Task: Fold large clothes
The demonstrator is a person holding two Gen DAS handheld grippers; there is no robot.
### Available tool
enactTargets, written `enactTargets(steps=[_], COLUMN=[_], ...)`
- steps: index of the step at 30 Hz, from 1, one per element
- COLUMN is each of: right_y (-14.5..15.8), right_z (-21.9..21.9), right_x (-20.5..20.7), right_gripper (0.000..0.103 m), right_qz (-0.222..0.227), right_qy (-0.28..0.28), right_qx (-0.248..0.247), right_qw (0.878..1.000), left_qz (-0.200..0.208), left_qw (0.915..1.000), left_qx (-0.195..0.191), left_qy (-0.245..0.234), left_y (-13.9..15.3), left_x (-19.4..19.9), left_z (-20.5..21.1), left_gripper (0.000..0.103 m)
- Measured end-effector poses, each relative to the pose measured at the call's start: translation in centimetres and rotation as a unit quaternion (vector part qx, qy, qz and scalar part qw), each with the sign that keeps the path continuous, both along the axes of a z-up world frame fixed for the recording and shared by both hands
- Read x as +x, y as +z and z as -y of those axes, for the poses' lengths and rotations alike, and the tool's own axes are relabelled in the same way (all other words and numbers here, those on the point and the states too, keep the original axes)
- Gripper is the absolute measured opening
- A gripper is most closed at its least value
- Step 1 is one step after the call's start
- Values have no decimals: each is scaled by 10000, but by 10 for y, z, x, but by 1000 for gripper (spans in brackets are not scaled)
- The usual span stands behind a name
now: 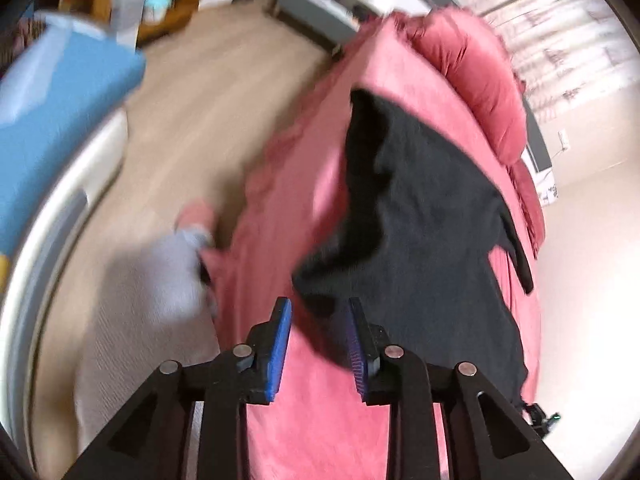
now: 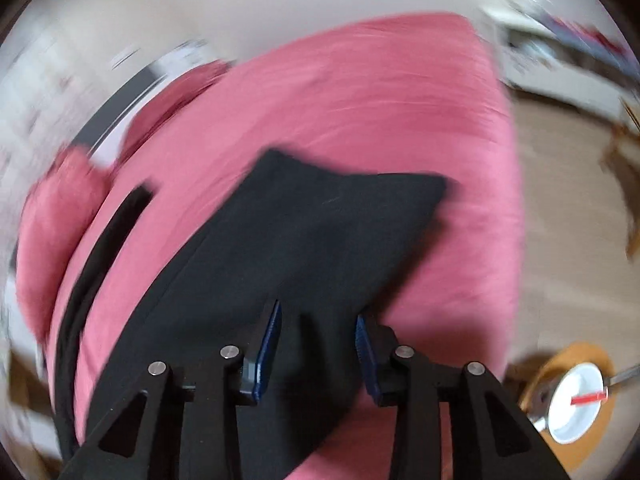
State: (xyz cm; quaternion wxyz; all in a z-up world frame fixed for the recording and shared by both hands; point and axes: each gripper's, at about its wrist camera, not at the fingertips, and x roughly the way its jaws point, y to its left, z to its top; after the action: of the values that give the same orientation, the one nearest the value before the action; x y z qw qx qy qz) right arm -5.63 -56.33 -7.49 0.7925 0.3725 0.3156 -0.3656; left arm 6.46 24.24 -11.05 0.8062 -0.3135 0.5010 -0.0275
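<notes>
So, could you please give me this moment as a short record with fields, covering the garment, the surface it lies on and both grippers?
garment: black garment, spread on the bed, partly folded; a narrow black strip lies apart beside it
surface: pink bedspread
pillow: pink pillow at the bed's far end
left gripper: jaws apart, nothing pinched, over the garment's edge
right gripper: jaws apart, above the black cloth, no grip visible
floor: beige floor beside the bed
image quality: motion blur in both views
</notes>
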Motion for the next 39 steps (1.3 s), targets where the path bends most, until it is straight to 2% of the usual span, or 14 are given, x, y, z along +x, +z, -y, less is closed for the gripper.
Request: enactTargets(steps=[3,7,9,12,15,18,22,24,27,33,35,36,38,39], right_y=[10,29,25,5,-22,-37,-38,-40,-36,-32,-32,-32,-32,-32], right_z=[-46,-118,-146,-178,-201,-213,-229,-225,-232,-230,-229,-229,-228,-229], right_x=[49,106,138,169,181,183,175,171,164,164,165,165,167,167], right_gripper=[42,42,42,42,42,42,43,43,43,44,44,44,45,45], right_qz=[-23,-92,190,178,74,-32,81,215,188,220,225,222,228,221], right_qy=[809,1582,2101,2497,2568,2460,2452,2420,2405,2381,2384,2387,2392,2393], right_qx=[-428,-1237,-1044,-862,-612,-988,-1312,-1213,-1276,-1256,-1244,-1234,-1224,-1218], right_qw=[9958,9796,9719,9643,9645,9642,9605,9624,9620,9628,9629,9630,9630,9630], left_qz=[389,771,715,440,104,-551,-365,178,651,480,245,-75,-386,-246], left_qw=[9963,9890,9908,9959,9989,9978,9939,9925,9952,9949,9834,9792,9849,9876], left_qx=[669,1077,937,607,275,93,801,1059,708,846,1671,1853,1361,1121], left_qy=[-371,-662,-671,-502,-368,-351,-664,-587,-177,276,663,827,999,1071], left_y=[16,24,19,8,-7,-32,-25,-1,25,-10,-27,-42,-57,-55], left_x=[32,90,127,180,231,270,284,280,278,280,278,280,271,263], left_z=[19,46,48,42,38,45,55,51,27,7,1,-9,-31,-36], left_gripper=[32,51,51,47,42,37,3,3,3,1,0,0,0,0])
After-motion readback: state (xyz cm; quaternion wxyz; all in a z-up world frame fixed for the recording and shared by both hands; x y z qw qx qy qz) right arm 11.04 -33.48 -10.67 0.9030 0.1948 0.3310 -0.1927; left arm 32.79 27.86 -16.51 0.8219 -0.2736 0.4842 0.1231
